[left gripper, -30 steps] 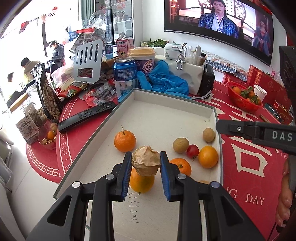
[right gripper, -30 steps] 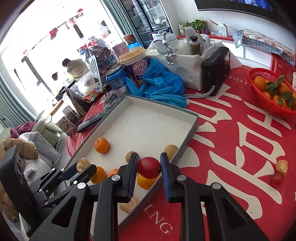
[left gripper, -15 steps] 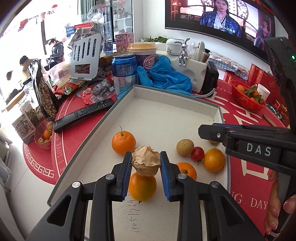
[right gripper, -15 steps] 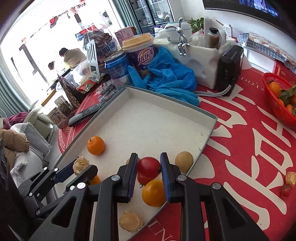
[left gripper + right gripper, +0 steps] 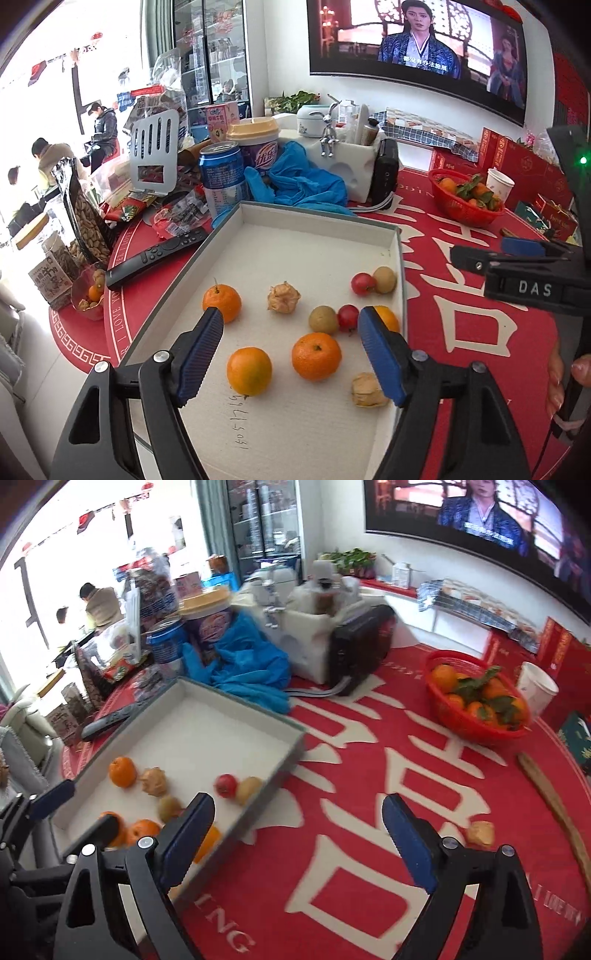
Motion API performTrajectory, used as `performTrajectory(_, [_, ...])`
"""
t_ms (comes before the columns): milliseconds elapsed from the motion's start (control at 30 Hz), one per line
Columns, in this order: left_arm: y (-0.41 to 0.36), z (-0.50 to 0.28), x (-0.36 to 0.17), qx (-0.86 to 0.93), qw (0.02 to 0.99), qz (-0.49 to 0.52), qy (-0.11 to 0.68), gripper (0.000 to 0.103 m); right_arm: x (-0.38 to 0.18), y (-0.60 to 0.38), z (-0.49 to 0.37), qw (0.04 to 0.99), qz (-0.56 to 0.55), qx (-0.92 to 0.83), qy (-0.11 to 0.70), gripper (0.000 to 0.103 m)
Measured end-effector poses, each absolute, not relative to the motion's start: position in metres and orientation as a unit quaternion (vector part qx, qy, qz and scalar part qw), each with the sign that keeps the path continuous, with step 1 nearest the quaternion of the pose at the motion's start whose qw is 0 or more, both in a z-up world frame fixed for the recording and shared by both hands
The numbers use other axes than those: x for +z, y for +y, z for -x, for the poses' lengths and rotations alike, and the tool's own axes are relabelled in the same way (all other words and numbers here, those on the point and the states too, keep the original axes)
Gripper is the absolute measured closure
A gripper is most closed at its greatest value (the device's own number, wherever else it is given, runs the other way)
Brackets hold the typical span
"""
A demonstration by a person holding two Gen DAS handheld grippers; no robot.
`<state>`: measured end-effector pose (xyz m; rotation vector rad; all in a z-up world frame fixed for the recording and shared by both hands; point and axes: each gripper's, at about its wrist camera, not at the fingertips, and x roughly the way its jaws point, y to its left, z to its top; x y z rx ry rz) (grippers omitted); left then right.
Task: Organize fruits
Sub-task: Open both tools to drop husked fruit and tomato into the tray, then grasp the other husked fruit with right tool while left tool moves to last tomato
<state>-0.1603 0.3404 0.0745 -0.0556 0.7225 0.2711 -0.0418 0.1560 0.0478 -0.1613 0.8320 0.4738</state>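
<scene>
A shallow white tray (image 5: 317, 218) (image 5: 177, 698) holds several oranges (image 5: 249, 370), two small red fruits (image 5: 363, 283), brown round fruits (image 5: 384, 274) and two papery husked fruits (image 5: 283, 297). My left gripper (image 5: 290, 350) is open and empty above the tray's near part. My right gripper (image 5: 299, 843) is open and empty over the red cloth, right of the tray. One husked fruit (image 5: 480, 833) lies on the cloth near its right finger. The right gripper's body (image 5: 532, 288) shows at the right of the left wrist view.
A red basket of oranges (image 5: 476, 701) and a paper cup (image 5: 535, 688) stand at the right. Behind the tray are a blue cloth (image 5: 299, 181), a can (image 5: 221, 177), a purple cup (image 5: 256, 144), a black device (image 5: 354, 650) and a remote (image 5: 155, 258). A wooden stick (image 5: 554, 805) lies far right.
My left gripper opened and let the husked fruit into the tray. My right gripper opened, left the red fruit in the tray, and swung right over the cloth.
</scene>
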Motion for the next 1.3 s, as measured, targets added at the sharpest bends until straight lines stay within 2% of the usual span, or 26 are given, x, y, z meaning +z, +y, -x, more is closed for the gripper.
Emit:
performTrajectory(133, [0.317,0.161,0.080,0.107,0.930,0.019,0.350,0.024,0.042,0.085,0.014,0.899,0.037,0.130,0.416,0.010])
performTrajectory(267, [0.295,0.160,0.078,0.081,0.929,0.019,0.360,0.024,0.021,0.026,-0.019,0.881,-0.051,0.090,0.462,0.011])
performTrajectory(333, [0.286,0.159,0.075,0.072,0.928,0.011,0.365,0.024,0.013,0.017,-0.028,0.874,-0.062,0.083,0.474,0.037])
performTrajectory(367, [0.282,0.159,0.074,0.069,0.928,0.006,0.367,0.024,0.009,0.017,-0.031,0.871,-0.059,0.079,0.481,0.041])
performTrajectory(500, [0.274,0.162,0.068,0.059,0.926,-0.002,0.374,0.024,-0.002,0.029,-0.032,0.872,-0.022,0.071,0.484,0.042])
performTrajectory(533, [0.273,0.163,0.067,0.057,0.925,-0.002,0.376,0.024,-0.003,0.033,-0.032,0.873,-0.008,0.065,0.483,0.046])
performTrajectory(567, [0.272,0.164,0.066,0.055,0.924,-0.001,0.378,0.024,-0.003,0.035,-0.031,0.874,0.002,0.059,0.482,0.052])
performTrajectory(600, [0.271,0.164,0.065,0.053,0.924,-0.001,0.379,0.024,-0.003,0.036,-0.029,0.875,0.009,0.054,0.480,0.072])
performTrajectory(633, [0.269,0.165,0.064,0.051,0.924,-0.002,0.379,0.024,-0.002,0.035,-0.028,0.875,0.004,0.062,0.480,0.077])
performTrajectory(1100, [0.225,0.164,0.045,0.003,0.911,-0.027,0.412,0.024,-0.005,-0.001,0.057,0.860,-0.058,0.157,0.483,0.077])
performTrajectory(1300, [0.171,0.161,0.038,-0.073,0.899,-0.028,0.431,0.024,0.004,-0.051,0.075,0.883,-0.099,0.117,0.443,0.077])
